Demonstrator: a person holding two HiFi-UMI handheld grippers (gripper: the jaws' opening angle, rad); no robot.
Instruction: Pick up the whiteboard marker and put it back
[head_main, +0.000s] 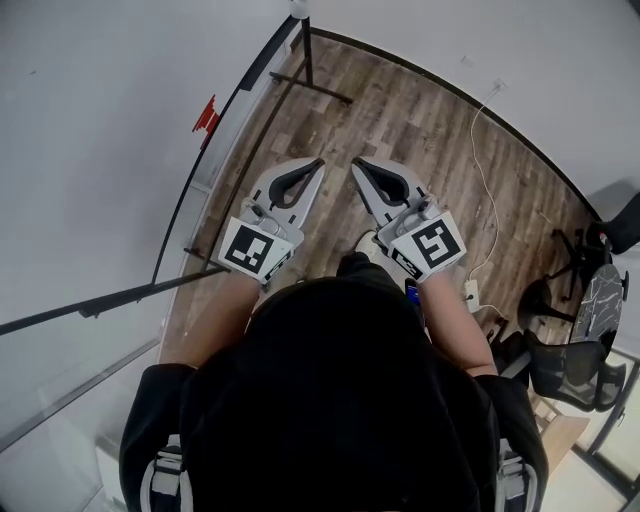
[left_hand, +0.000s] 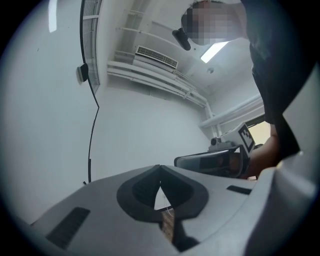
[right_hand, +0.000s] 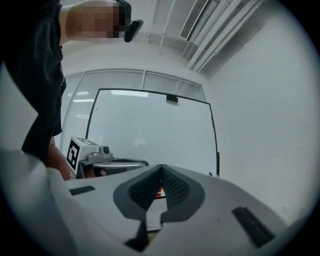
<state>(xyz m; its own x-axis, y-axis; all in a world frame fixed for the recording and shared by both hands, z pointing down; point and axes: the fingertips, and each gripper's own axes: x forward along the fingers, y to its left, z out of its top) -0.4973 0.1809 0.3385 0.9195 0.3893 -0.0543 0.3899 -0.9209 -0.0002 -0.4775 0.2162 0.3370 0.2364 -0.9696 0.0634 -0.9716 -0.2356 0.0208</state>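
No whiteboard marker can be made out for certain. A small red object (head_main: 205, 115) sits at the edge of the whiteboard (head_main: 120, 130) on the left; a red patch (right_hand: 159, 192) also shows low on the whiteboard (right_hand: 150, 130) behind the right jaws. The person holds both grippers level, side by side, over the wooden floor. My left gripper (head_main: 318, 162) (left_hand: 160, 169) is shut with nothing between its jaws. My right gripper (head_main: 357, 162) (right_hand: 161, 167) is shut and empty too. Each gripper shows in the other's view: the right gripper (left_hand: 215, 160), the left gripper (right_hand: 100, 160).
The whiteboard's black stand legs (head_main: 310, 70) rest on the wooden floor (head_main: 420, 130). A white cable (head_main: 485, 180) runs to a power strip (head_main: 470, 293). Black office chairs (head_main: 575, 345) stand at the right. White walls close in the far side.
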